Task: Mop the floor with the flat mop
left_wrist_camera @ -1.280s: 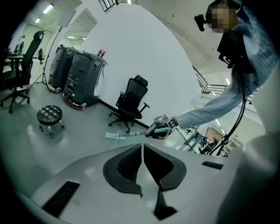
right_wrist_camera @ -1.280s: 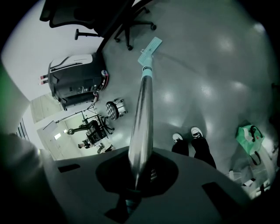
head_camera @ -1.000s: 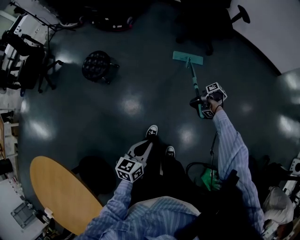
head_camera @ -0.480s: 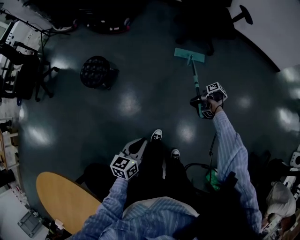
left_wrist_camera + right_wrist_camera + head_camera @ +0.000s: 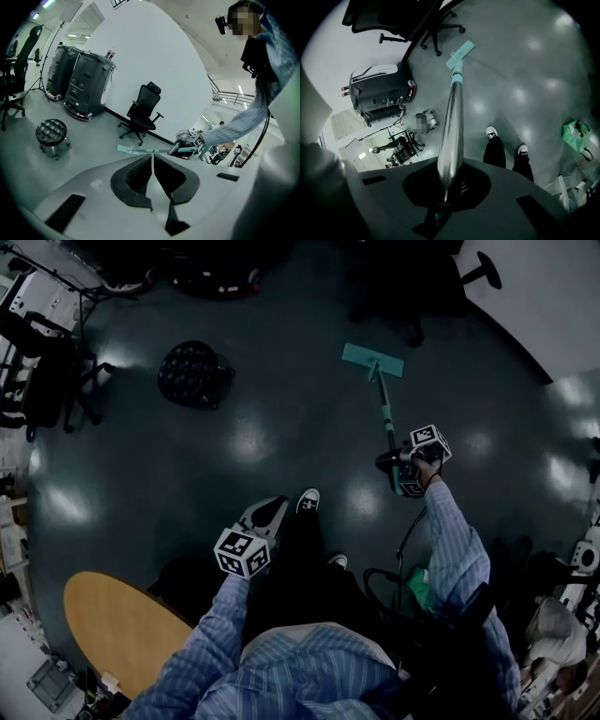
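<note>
The flat mop has a teal head (image 5: 372, 360) lying on the dark floor, with a metal pole (image 5: 384, 407) running back to my right gripper (image 5: 405, 468). That gripper is shut on the mop's handle; in the right gripper view the pole (image 5: 453, 122) rises from between the jaws toward the mop head (image 5: 460, 55). My left gripper (image 5: 266, 518) is held low by the person's legs, shut with nothing between its jaws. From the left gripper view (image 5: 152, 158) the mop (image 5: 127, 150) and the right gripper (image 5: 187, 146) show ahead.
A black round stool (image 5: 190, 374) stands left of the mop. An office chair (image 5: 403, 287) is at the back by the white wall. A wooden oval table (image 5: 122, 629) lies at lower left. A green bag (image 5: 422, 589) sits behind the feet (image 5: 307, 501). Equipment racks (image 5: 37, 352) line the left.
The mop head has shifted slightly left and nearer. The left gripper moved up and right a little. The person's feet stepped, the left foot forward.
</note>
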The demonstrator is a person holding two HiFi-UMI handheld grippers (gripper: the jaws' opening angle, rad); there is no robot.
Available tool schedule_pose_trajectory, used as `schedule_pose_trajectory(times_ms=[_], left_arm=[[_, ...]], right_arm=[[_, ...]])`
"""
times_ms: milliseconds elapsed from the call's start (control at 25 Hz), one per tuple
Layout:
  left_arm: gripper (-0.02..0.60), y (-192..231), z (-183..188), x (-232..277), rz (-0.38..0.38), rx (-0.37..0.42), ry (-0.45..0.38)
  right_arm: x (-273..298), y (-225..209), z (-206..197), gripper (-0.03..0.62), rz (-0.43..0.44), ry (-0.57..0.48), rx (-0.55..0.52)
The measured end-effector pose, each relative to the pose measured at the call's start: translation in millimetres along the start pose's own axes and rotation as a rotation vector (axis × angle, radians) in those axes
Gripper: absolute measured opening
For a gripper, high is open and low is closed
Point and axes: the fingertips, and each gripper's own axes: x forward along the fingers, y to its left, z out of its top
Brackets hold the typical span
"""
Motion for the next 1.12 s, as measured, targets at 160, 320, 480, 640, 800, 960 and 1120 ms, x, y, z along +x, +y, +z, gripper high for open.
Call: schedule_pose_trajectory(times_ms=[160,320,480,640,800,960,1120], left_arm=[[0.018,-22,-12,-10,-0.01,0.04,-0.015],[0.018,-65,-32,-27,-0.041,0.067,-0.024],[0.018,-103,-57,-43,-0.07,0.132,-0.02],[0.018,-141,-92,-69,-0.081,0.108,-0.038],[0.018,-174,-121,-97,-0.084,0.13,-0.041],[0.018,-198,-131,-121,-0.096,0.132,-0.055],[0.018,-224,-136,-127,-0.109,0.164,-0.065]], right_arm=[[-2,-33,-46,0.017,-0.002,0.02,-0.003],[-7,-81,-106,0.017,-0.006,0.046,-0.004],[-7,-130,-163,0.017,-0.003,0.069,-0.016],[-12,-178,-227,0.017,-0.014,0.085,-0.018],[-17,-218,-284,0.017,-0.024,0.103,-0.016],[-19,-250,-334,0.017,-0.02,0.121,-0.017],[-34,-283,-371,0.018,-0.052,0.139,-0.035]])
